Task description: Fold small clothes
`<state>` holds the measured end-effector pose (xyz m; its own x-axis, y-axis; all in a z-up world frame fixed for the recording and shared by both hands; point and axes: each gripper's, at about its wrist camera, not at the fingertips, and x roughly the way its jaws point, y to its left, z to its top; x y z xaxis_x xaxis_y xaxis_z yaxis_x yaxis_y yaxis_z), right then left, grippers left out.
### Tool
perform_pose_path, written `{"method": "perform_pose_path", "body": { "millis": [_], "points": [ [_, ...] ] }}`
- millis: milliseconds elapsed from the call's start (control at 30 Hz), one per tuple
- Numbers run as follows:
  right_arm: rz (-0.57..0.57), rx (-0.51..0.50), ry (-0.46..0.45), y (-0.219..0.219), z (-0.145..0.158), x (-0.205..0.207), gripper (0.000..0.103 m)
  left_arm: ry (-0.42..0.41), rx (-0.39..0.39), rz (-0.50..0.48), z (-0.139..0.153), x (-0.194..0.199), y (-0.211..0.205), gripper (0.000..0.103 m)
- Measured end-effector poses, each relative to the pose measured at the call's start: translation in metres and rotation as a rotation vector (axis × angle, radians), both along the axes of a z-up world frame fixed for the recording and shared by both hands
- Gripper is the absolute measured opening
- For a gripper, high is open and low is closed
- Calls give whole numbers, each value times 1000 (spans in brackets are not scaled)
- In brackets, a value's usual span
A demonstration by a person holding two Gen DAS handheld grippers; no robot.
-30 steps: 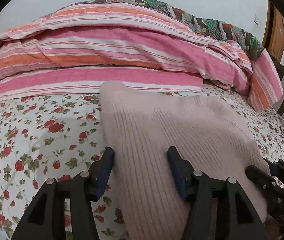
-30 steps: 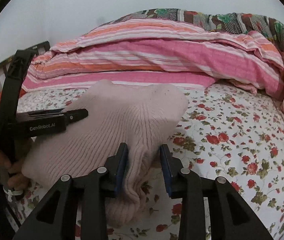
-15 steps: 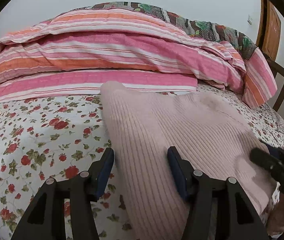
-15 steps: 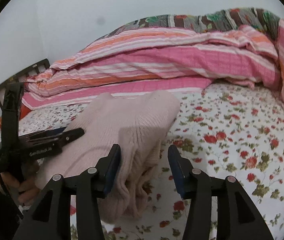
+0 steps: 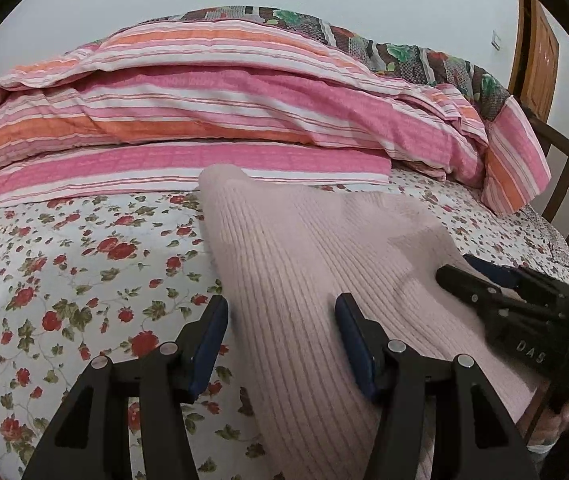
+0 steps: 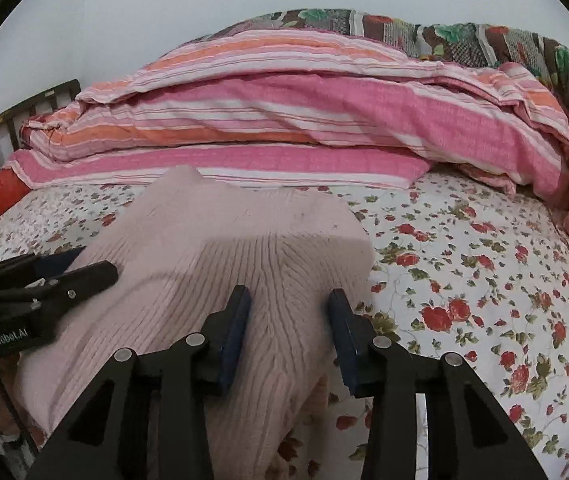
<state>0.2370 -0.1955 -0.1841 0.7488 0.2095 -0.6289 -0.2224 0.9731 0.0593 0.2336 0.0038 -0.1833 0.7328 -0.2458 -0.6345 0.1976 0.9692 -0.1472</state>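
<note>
Both jaws are held apart, the left gripper and right gripper straddling a soft, light pink knit sweater folded on the floral bedsheet; its thick folded edges are judged the best hold.

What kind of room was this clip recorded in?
Most likely a home bedroom. A pink knit sweater lies on a bed with a floral sheet, a folded striped quilt is piled behind it, and a dark wooden bed rail and a wooden door stand at the side.
</note>
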Motion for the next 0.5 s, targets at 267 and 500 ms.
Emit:
{"method": "perform_pose_path", "body": {
  "millis": [267,500],
  "points": [
    [-8,7,31,-9,-7,3,44,0,-38,-27,0,-14,4,55],
    [-26,40,39,-14,-6,0,50,-22,-71,-111,2,-37,10,55]
  ]
}}
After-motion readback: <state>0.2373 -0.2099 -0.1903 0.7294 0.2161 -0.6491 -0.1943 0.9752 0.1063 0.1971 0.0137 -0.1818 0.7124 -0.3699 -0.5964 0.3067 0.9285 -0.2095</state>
